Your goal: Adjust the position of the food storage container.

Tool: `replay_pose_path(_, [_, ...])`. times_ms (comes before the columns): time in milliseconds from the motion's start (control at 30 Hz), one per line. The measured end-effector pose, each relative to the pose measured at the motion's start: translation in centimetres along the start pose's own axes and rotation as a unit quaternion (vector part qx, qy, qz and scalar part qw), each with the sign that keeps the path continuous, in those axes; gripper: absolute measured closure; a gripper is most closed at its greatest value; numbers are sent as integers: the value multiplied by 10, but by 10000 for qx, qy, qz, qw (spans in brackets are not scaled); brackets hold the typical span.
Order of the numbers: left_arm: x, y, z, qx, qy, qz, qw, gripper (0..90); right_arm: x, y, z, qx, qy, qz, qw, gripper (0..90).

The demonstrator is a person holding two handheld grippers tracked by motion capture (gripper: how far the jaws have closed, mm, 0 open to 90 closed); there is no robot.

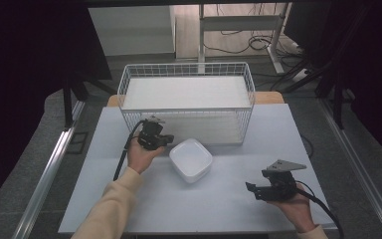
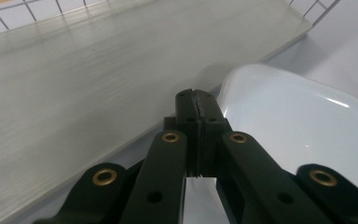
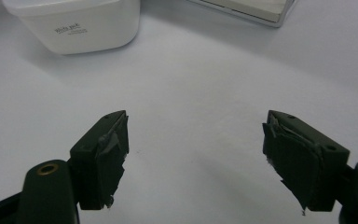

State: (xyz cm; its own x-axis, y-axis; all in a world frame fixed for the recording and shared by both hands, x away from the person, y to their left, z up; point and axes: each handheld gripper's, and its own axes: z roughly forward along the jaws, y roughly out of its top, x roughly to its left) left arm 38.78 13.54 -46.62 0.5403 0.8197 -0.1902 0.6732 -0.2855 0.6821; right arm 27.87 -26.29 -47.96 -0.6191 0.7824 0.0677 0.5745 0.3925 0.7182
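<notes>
A white square bowl (image 1: 191, 158) stands in the middle of the pale table (image 1: 144, 199). My left gripper (image 1: 169, 141) is by the bowl's left rear corner, in front of the wire rack. In the left gripper view its jaws (image 2: 196, 100) are pressed together with only a thin seam between them, and the bowl (image 2: 298, 121) lies just to their right. I see nothing held in them. My right gripper (image 1: 251, 189) hovers over the table's front right. Its jaws (image 3: 196, 158) stand wide apart and empty, with the bowl (image 3: 74, 23) farther ahead to the left.
A white two-tier wire rack (image 1: 186, 109) stands at the table's back, directly behind the bowl. Its lower shelf board (image 2: 98, 70) lies close ahead of my left gripper, and a corner of it (image 3: 256, 9) shows ahead of my right one. Bare tabletop separates the grippers.
</notes>
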Motion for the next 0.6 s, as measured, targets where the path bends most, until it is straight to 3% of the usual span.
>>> replay_pose_path(400, [6,-2,17,220,-56,143,9996,898,-1,-1,1,13,-10,-20,10000,221])
replay_pose_path(600, [5,-2,23,242,-277,148,9992,898,-1,-1,2,34,-20,-32,10000,221])
